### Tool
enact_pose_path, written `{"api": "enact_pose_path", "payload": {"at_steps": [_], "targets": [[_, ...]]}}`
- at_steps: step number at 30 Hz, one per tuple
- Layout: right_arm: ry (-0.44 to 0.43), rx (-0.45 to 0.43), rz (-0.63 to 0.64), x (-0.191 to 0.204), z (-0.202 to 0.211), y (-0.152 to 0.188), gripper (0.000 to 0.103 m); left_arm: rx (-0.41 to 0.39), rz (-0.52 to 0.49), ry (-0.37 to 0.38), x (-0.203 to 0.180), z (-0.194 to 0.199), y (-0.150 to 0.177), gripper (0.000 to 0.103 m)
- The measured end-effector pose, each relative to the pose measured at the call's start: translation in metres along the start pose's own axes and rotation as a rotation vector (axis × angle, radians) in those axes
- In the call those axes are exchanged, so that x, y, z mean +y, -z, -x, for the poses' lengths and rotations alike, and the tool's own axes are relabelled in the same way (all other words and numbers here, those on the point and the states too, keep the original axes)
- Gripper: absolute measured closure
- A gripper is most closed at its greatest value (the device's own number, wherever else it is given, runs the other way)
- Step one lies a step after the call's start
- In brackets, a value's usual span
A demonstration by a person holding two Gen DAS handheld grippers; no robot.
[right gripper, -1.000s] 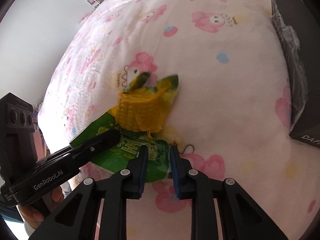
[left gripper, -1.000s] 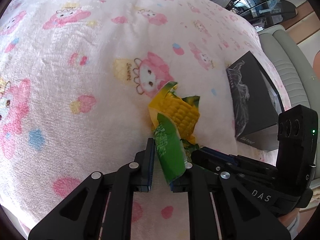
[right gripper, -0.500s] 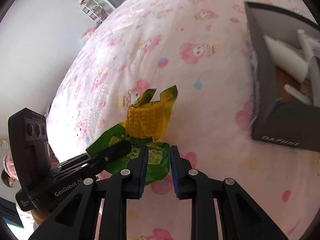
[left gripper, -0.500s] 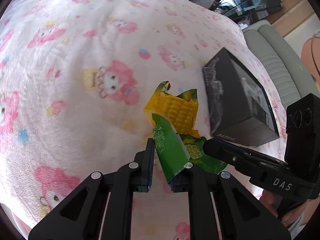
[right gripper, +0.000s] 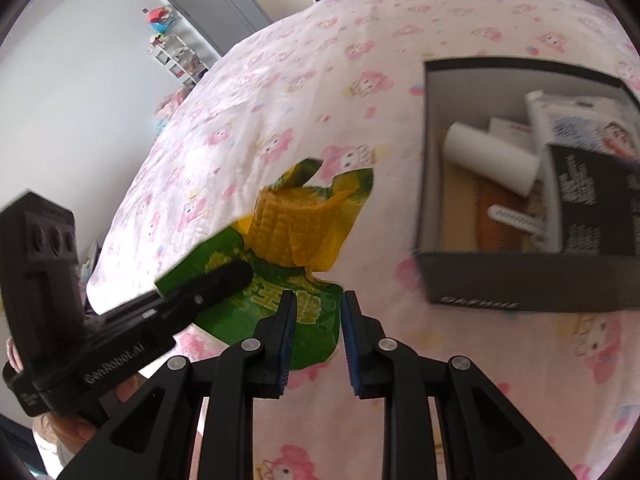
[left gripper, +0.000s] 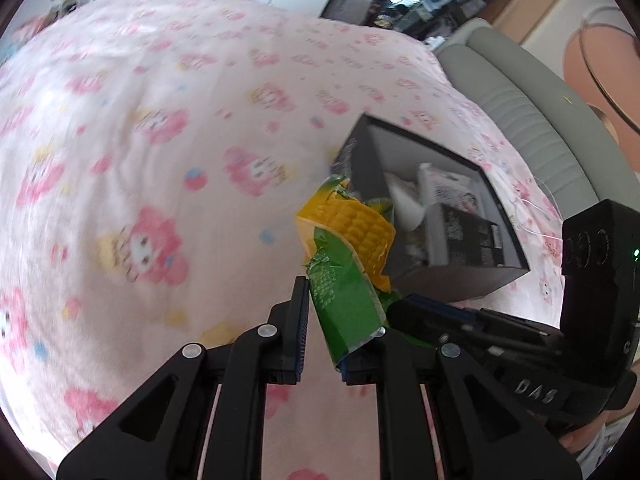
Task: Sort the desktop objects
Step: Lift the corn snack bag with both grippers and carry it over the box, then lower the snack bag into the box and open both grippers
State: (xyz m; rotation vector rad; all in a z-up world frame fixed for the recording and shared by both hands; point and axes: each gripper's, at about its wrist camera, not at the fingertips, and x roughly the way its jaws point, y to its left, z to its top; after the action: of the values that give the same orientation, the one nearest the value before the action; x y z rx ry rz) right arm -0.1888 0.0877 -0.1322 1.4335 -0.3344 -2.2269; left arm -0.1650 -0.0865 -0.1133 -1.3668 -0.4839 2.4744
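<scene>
left wrist | left gripper (left gripper: 322, 326) fingers clamp corn packet (left gripper: 346, 264) aloft | right gripper (right gripper: 318, 338) likewise

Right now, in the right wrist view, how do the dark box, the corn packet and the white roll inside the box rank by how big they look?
1. Dark box, largest.
2. Corn packet, though it sits nearer the camera, so its true size is unsure.
3. White roll, smallest.

corn packet (right gripper: 296, 240) left of box (right gripper: 532, 280), on blanket (right gripper: 360, 40)
</scene>
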Motion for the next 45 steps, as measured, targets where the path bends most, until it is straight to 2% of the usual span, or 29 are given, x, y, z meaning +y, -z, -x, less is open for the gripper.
{"api": "enact_pose_path", "payload": {"at_steps": [10, 20, 29, 39, 45], "targets": [[0.062, -0.065, -0.036, -0.034, 0.041, -0.016, 0.083, -0.02, -0.104, 0.05, -0.069, -0.018, -0.034, 0.092], [0.086, -0.117, -0.075, -0.069, 0.065, -0.03, 0.083, 0.013, -0.125, 0.059, -0.097, -0.049, -0.043, 0.092], [0.116, -0.105, -0.076, -0.095, 0.054, -0.051, 0.083, 0.077, -0.076, 0.04, -0.097, -0.094, -0.037, 0.091], [0.128, -0.078, -0.078, -0.117, 0.018, -0.064, 0.083, 0.121, -0.035, -0.001, -0.085, -0.132, -0.041, 0.089], [0.169, -0.029, -0.087, -0.125, 0.0, -0.058, 0.082, 0.134, -0.082, -0.04, -0.092, -0.135, -0.041, 0.084]]}}
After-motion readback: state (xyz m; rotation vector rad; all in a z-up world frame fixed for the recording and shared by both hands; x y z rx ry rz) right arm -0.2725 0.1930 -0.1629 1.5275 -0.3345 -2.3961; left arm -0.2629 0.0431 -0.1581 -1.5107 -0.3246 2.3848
